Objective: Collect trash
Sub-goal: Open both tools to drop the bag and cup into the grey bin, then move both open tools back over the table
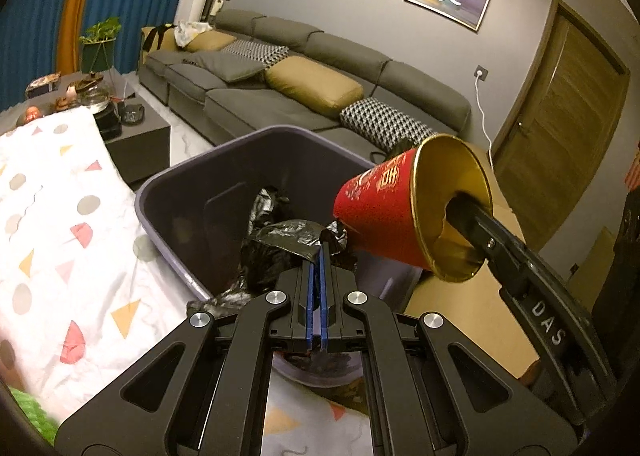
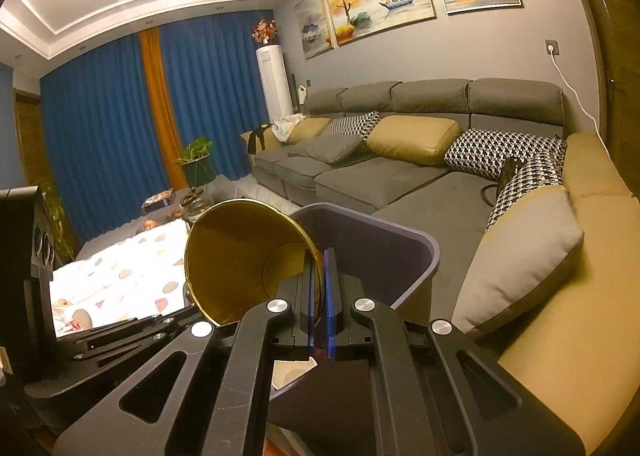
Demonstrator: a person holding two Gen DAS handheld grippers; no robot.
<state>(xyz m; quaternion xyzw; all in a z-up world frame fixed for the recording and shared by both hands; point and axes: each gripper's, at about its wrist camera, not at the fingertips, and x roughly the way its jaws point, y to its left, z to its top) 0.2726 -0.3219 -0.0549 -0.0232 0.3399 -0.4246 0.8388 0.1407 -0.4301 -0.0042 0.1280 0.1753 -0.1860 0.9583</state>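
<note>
1. Left gripper (image 1: pixel 319 256): pads nearly together, clamped on a fold of black bag (image 1: pixel 280 244). Bag hangs partly inside bin (image 1: pixel 168 183), partly spilled over near rim.
2. Right gripper (image 2: pixel 320 268): clenched on wall of cup (image 2: pixel 240 252), one finger inside, one outside, at the rim. In left view, cup (image 1: pixel 380 207) held on its side over right edge of bin, mouth facing the camera.
3. Cup: red outside, gold lining, looks like paper. Judged light, thin-walled, easily crushed; rim is the stiffest place to pinch, as held now. Appears empty, so no spill risk seen.
4. Bag: thin film, limp, crinkled, slippery. Judged near weightless; only a bunched fold gives purchase. Single layer likely to slip or tear.
5. Bin: grey-purple plastic, rigid, standing beside patterned cloth (image 1: pixel 60 215). Sofa (image 2: pixel 380 175) behind.
6. Judgement: cup already above bin opening; letting go there should drop it inside. Bag needs pushing past rim before release.
</note>
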